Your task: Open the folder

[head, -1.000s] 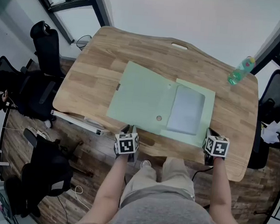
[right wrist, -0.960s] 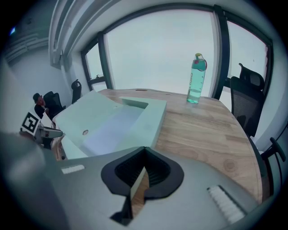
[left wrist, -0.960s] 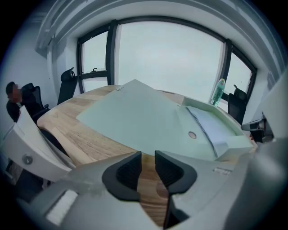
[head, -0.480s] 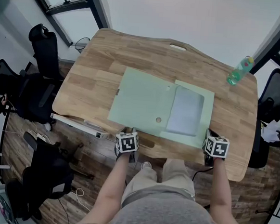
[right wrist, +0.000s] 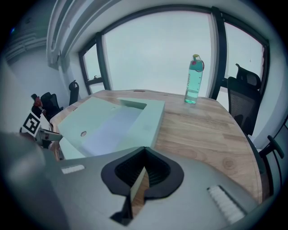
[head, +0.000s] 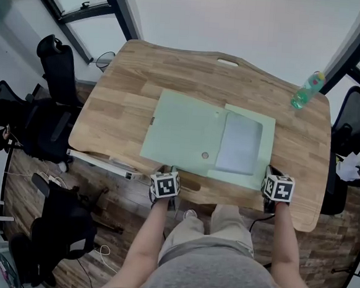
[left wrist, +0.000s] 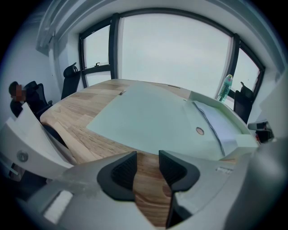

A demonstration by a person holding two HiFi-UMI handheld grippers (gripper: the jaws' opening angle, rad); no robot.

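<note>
Wood-grain tabletop (head: 121,98), curved front edge, in an office with big windows and plank flooring.

Near edge, head view:
- Left tool (left wrist: 147,167) sits at about 7 o'clock of the green folder (head: 181,131), just off its near edge. Jaws are partly apart. Only bare wood shows between the pads, so it holds nothing.
- Right tool (right wrist: 143,157) sits at the folder's 5 o'clock corner. Jaws are drawn together, with a thin pale-green sliver in the gap. I read this as a pinch on the folder's near right edge.

Middle of the tabletop:
- The folder lies spread flat. Its cover is laid over toward 9 o'clock.
- The inside half sits toward 3 o'clock and carries a stack of pale sheets (head: 239,142).
- A small round hole or stud (head: 204,154) shows near the fold.

Far side:
- A green drinks bottle (head: 308,89) stands upright at 2 o'clock, well apart from the folder.
- Black office chairs (head: 59,62) stand off the tabletop at 9 to 10 o'clock.

Step in hand (judgement): the opening looks essentially done. The cover is down flat and the contents are exposed, with the right tool anchoring the back half.

Next move (judgement): check that the cover does not spring up. If it holds, ease the right tool's jaws off the edge without dragging the folder, then draw both tools toward 6 o'clock. If the cover lifts, press it down near the fold with the left tool.
</note>
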